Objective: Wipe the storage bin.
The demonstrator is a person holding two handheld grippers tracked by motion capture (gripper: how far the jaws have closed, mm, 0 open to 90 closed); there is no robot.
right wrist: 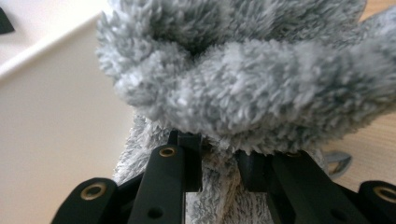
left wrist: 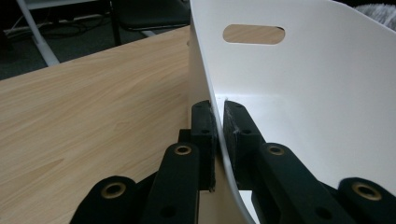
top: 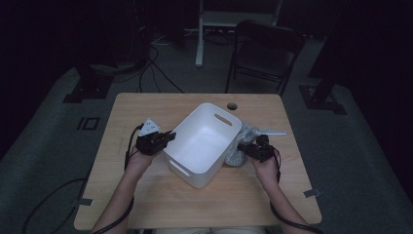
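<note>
I see a smooth white plastic bin (top: 204, 144) with rounded corners and slot handles, sitting askew on the pale wood-grain table (top: 146, 200); its inside looks bare. My left gripper (top: 165, 137) pinches the bin's thin side wall, one black jaw outside, one inside, pressed tight against the plastic. Just beside the bin's right wall lies a fluffy grey plush cloth (top: 242, 146), bunched and shaggy, resting on the table. My right gripper (top: 243, 147) has its jaws narrowed on a fold of that fuzzy fabric, pile bulging over them.
</note>
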